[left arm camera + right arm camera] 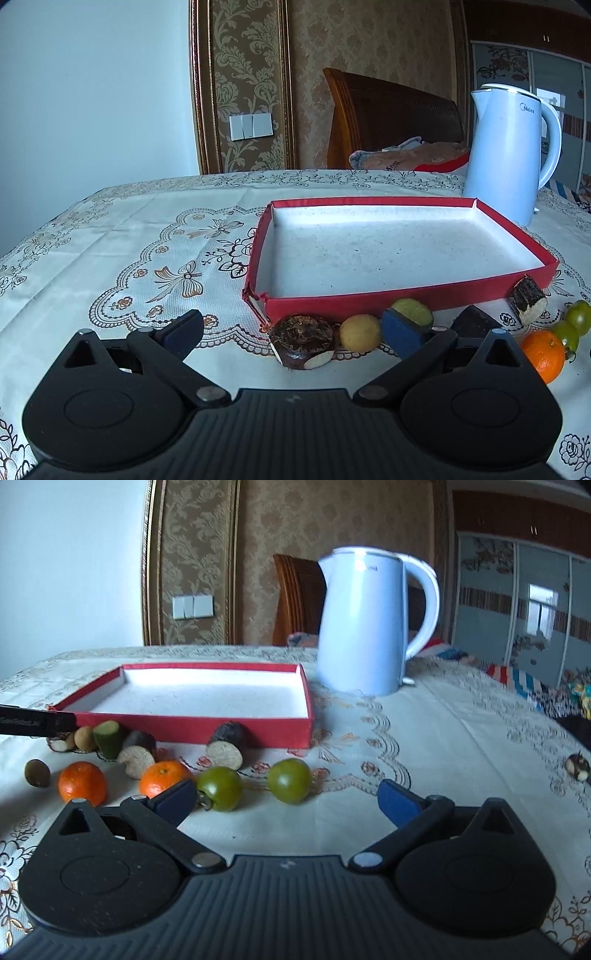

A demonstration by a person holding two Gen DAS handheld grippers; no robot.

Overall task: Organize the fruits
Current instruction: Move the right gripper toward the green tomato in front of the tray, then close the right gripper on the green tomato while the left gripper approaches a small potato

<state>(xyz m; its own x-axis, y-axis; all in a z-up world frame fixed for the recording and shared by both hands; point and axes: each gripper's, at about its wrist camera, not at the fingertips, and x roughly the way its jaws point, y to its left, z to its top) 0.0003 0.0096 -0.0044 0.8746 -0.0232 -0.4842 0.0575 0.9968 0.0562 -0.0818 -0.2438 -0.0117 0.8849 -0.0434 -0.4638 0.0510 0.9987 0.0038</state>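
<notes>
A shallow red tray (369, 302) (207, 733) with a bare white floor lies on the tablecloth. Fruits lie loose along its near wall. In the left wrist view I see a dark brown chestnut-like piece (301, 341), a small yellow fruit (359, 332), a green cut piece (413, 312) and an orange (543, 354). My left gripper (291, 338) is open just in front of the brown piece, empty. The right wrist view shows two oranges (82, 782) (164, 777) and two green tomatoes (219, 788) (289, 781). My right gripper (288, 805) is open and empty, near the right tomato.
A white electric kettle (511, 155) (364, 624) stands behind the tray's right corner. A stray dark fruit (578, 766) lies far right on the cloth. The left gripper's black finger (37, 722) reaches in at the left edge of the right wrist view. A chair and bedding sit beyond the table.
</notes>
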